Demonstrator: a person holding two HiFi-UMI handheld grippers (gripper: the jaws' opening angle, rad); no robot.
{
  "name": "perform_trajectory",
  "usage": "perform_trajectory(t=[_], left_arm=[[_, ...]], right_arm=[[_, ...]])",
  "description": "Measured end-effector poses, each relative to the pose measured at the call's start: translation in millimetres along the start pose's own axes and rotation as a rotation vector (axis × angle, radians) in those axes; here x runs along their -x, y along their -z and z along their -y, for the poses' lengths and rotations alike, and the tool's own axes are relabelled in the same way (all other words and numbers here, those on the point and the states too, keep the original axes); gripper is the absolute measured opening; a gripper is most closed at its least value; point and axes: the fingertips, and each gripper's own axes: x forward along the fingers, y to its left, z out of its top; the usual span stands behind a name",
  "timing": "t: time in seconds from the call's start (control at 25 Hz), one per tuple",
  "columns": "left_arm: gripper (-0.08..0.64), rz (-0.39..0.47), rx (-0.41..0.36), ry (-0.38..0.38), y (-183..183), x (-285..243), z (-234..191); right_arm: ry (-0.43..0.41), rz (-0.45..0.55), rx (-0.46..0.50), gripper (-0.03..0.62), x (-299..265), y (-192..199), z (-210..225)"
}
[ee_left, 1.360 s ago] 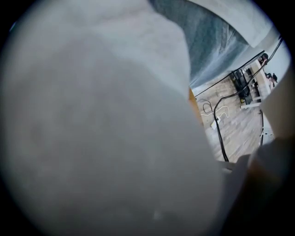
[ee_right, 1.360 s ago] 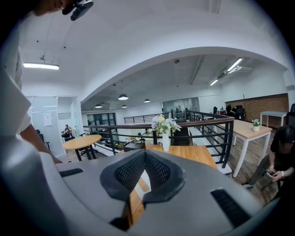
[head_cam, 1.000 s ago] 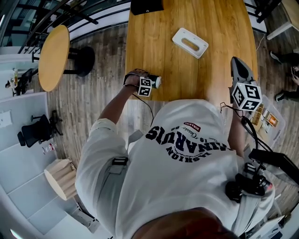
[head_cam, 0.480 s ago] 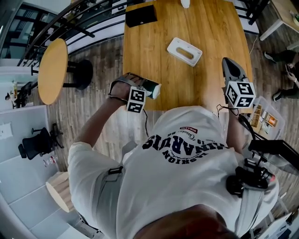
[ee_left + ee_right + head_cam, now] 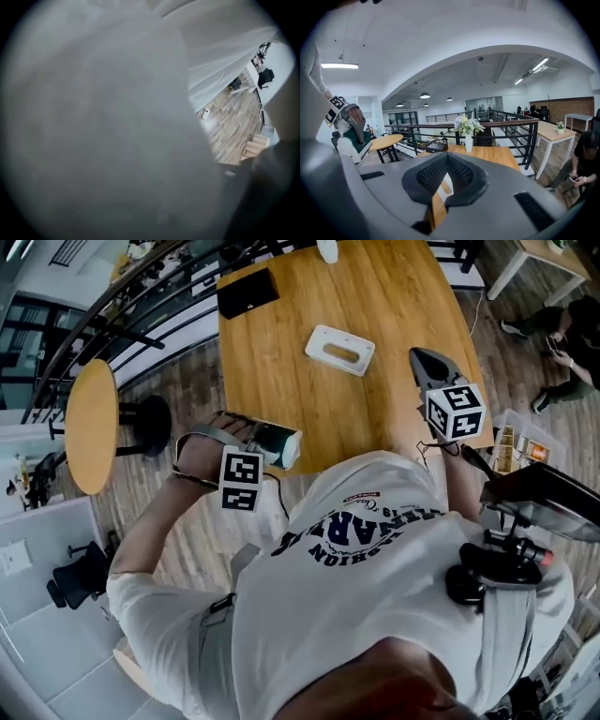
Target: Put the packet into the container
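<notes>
In the head view my left gripper is shut on a dark green and white packet, held in the air off the wooden table's near left corner. The right gripper view shows the same gripper and green packet at its left edge. A white oblong container lies mid-table, apart from both grippers. My right gripper hovers over the table's right side, shut and empty, its tips meeting. White shirt cloth fills the left gripper view and hides those jaws.
A black box lies at the table's far left. A vase of flowers stands at the far end before a black railing. A round side table and a stool stand to the left. A clear bin sits right.
My left gripper has drawn back and to the left from the table's near edge, still carrying the packet. The right gripper stays over the table's right side.
</notes>
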Motion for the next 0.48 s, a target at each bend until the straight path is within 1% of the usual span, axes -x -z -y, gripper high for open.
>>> perform_trajectory(t=[0.04, 0.12, 0.32, 0.48], left_arm=[[0.256, -0.001, 0.012, -0.003, 3, -3, -3], [0.256, -0.005, 0.011, -0.012, 6, -8, -9], [0.256, 0.027, -0.004, -0.015, -10, -7, -12], [0.256, 0.032, -0.016, -0.012, -11, -7, -23]], right_arm=[[-0.006, -0.004, 0.006, 0.006, -3, -1, -2], [-0.005, -0.015, 0.014, 0.006, -5, -1, -3], [-0.005, -0.031, 0.031, 0.006, 2, 4, -1], [0.025, -0.020, 0.027, 0.006, 7, 1, 8]])
